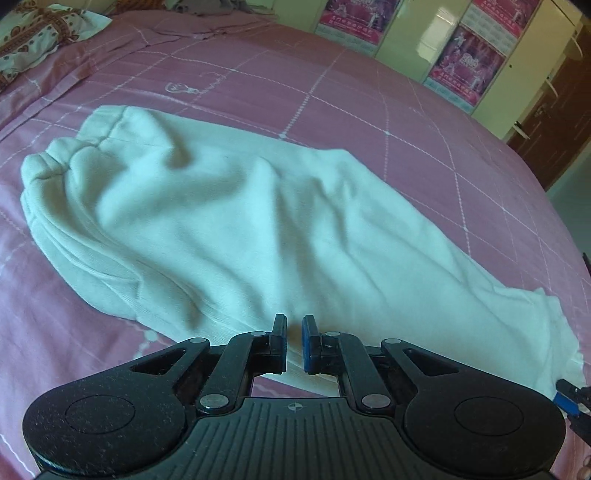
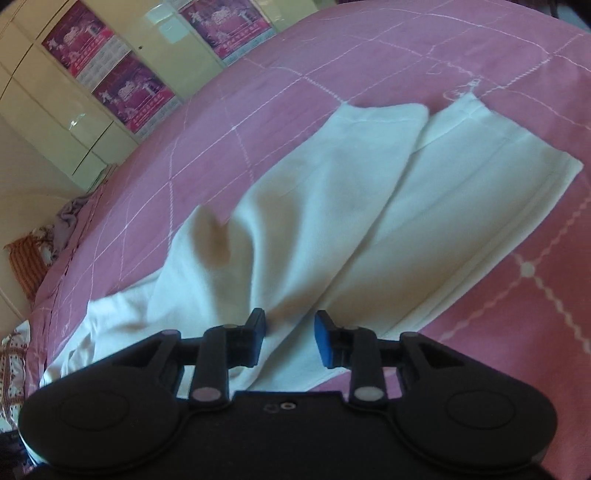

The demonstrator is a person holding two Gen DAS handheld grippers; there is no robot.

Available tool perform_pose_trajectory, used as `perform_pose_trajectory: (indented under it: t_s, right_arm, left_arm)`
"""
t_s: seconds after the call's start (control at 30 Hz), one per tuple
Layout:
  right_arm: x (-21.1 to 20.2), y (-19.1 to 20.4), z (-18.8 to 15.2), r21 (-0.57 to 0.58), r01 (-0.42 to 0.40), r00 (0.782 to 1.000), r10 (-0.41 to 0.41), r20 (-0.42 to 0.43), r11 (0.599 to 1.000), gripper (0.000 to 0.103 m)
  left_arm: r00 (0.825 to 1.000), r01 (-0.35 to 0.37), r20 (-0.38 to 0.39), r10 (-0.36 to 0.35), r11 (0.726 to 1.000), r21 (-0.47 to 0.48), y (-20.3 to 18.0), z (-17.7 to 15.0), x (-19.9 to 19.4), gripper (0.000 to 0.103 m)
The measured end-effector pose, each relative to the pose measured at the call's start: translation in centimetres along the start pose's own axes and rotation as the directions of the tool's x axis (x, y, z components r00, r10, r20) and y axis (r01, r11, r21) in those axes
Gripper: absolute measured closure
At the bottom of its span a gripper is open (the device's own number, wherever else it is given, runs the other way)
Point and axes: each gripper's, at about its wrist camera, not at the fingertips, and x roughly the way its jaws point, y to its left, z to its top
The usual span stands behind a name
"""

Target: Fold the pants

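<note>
White pants (image 1: 229,229) lie spread on a pink bedspread (image 1: 332,99), folded lengthwise with one leg over the other. The waistband end is at the far left in the left wrist view, and the leg cuffs (image 2: 424,122) show at the far end in the right wrist view. My left gripper (image 1: 294,325) hovers over the near edge of the pants, its jaws a narrow gap apart with nothing between them. My right gripper (image 2: 290,325) is open and empty just above the pants (image 2: 332,221) near their near edge. Its tip also shows at the right edge of the left wrist view (image 1: 569,397).
Cream wardrobe doors (image 1: 436,33) with pink posters stand beyond the bed's far side. A patterned pillow (image 1: 33,40) lies at the far left corner. A brown door (image 1: 554,122) is at the right. An orange patterned cushion (image 2: 26,266) lies at the bed's left end.
</note>
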Motion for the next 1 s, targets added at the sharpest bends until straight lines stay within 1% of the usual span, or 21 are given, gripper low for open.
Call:
perform_pose_trajectory:
  t_s: [0.13, 0.17, 0.23, 0.3, 0.37, 0.4, 0.43, 0.47, 0.5, 0.53, 0.63, 0.67, 0.7, 0.77, 0.8, 0.83, 0.87, 0.9, 0.93, 0.97, 1.0]
  right_arm:
    - [0.8, -2.2, 2.5, 0.049, 0.03, 0.999, -0.032, 0.032, 0.998, 0.073]
    - [1.1, -2.6, 3.2, 0.063, 0.034, 0.999, -0.036, 0.037, 0.997, 0.073]
    - [2.0, -3.5, 4.5, 0.098, 0.045, 0.997, -0.051, 0.058, 0.994, 0.078]
    - [3.0, -4.1, 5.8, 0.125, 0.066, 0.994, -0.077, 0.082, 0.99, 0.08]
    - [4.0, -4.8, 6.9, 0.164, 0.06, 0.993, -0.076, 0.089, 0.985, 0.081]
    - [4.4, -5.2, 7.3, 0.187, 0.043, 0.994, -0.061, 0.089, 0.981, 0.081]
    - [4.6, -5.2, 7.6, 0.2, 0.03, 0.995, -0.048, 0.088, 0.979, 0.091]
    - [4.5, -5.0, 7.8, 0.193, 0.021, 0.995, -0.04, 0.096, 0.981, 0.098]
    - [3.9, -4.6, 8.0, 0.17, 0.016, 0.992, -0.037, 0.12, 0.985, 0.098]
    - [2.5, -4.1, 8.2, 0.136, 0.003, 0.986, -0.026, 0.167, 0.991, 0.098]
    - [-2.4, -2.5, 8.1, 0.011, -0.014, 0.956, 0.01, 0.294, 1.0, 0.099]
    - [-3.8, -2.6, 7.5, -0.021, -0.009, 0.95, 0.016, 0.312, 1.0, 0.099]
    - [-4.5, -3.0, 6.7, -0.04, 0.008, 0.952, 0.004, 0.307, 0.999, 0.099]
    - [-4.1, -5.1, 4.9, -0.049, 0.089, 0.968, -0.075, 0.239, 0.995, 0.099]
    - [-3.3, -6.4, 4.2, -0.035, 0.124, 0.974, -0.115, 0.194, 0.992, 0.099]
    - [-2.4, -7.6, 3.5, 0.001, 0.142, 0.98, -0.14, 0.144, 0.99, 0.099]
    - [-2.2, -8.4, 3.0, 0.032, 0.133, 0.983, -0.136, 0.125, 0.991, 0.099]
    - [-2.1, -8.4, 2.9, 0.041, 0.129, 0.982, -0.133, 0.132, 0.991, 0.098]
    - [-2.0, -8.2, 3.0, 0.043, 0.131, 0.98, -0.136, 0.142, 0.99, 0.092]
    - [-2.0, -7.9, 3.4, 0.058, 0.115, 0.981, -0.123, 0.153, 0.992, 0.086]
    - [-1.9, -7.9, 3.7, 0.085, 0.078, 0.984, -0.09, 0.155, 0.993, 0.072]
  left_arm:
    - [0.998, 0.008, -0.064, -0.009, 1.0, -0.023, -1.4, -1.5, 1.7, 0.097]
    - [0.998, -0.006, -0.069, 0.004, 1.0, -0.029, -1.3, -1.8, 2.1, 0.097]
    - [0.998, -0.007, -0.06, 0.004, 0.999, -0.05, -1.0, -2.2, 2.3, 0.097]
    - [0.998, -0.011, -0.063, 0.007, 0.999, -0.052, -1.0, -2.2, 2.3, 0.097]
    - [0.998, -0.02, -0.064, 0.018, 0.999, -0.037, -1.3, -2.2, 2.3, 0.097]
    - [0.998, -0.025, -0.063, 0.023, 0.999, -0.033, -1.5, -2.2, 2.4, 0.097]
    - [0.998, -0.03, -0.062, 0.028, 0.999, -0.03, -1.6, -2.2, 2.5, 0.097]
    - [0.998, -0.033, -0.061, 0.032, 0.999, -0.029, -1.7, -2.2, 2.5, 0.097]
    - [0.998, -0.036, -0.06, 0.035, 0.999, -0.026, -1.7, -2.3, 2.5, 0.097]
    - [0.998, -0.038, -0.059, 0.037, 0.999, -0.019, -1.8, -2.3, 2.4, 0.097]
    - [0.998, -0.037, -0.058, 0.037, 0.999, 0.003, -1.9, -2.3, 2.4, 0.097]
    - [0.998, -0.034, -0.058, 0.034, 0.999, 0.002, -1.8, -2.2, 2.4, 0.097]
    - [0.998, -0.032, -0.057, 0.032, 0.999, 0.0, -1.7, -2.2, 2.4, 0.097]
    - [0.998, -0.029, -0.056, 0.03, 1.0, 0.002, -1.7, -2.2, 2.4, 0.097]
    - [0.998, -0.03, -0.055, 0.031, 1.0, 0.008, -1.7, -2.3, 2.4, 0.097]
    - [0.998, -0.031, -0.054, 0.032, 0.999, 0.013, -1.8, -2.3, 2.4, 0.097]
    - [0.998, -0.032, -0.054, 0.033, 0.999, 0.015, -1.8, -2.3, 2.3, 0.097]
    - [0.998, -0.033, -0.054, 0.034, 0.999, 0.015, -1.8, -2.3, 2.3, 0.097]
    - [0.998, -0.034, -0.054, 0.035, 0.999, 0.015, -1.8, -2.3, 2.3, 0.097]
    - [0.998, -0.034, -0.054, 0.035, 0.999, 0.014, -1.8, -2.3, 2.3, 0.097]
    - [0.998, -0.035, -0.054, 0.035, 0.999, 0.012, -1.8, -2.3, 2.3, 0.097]
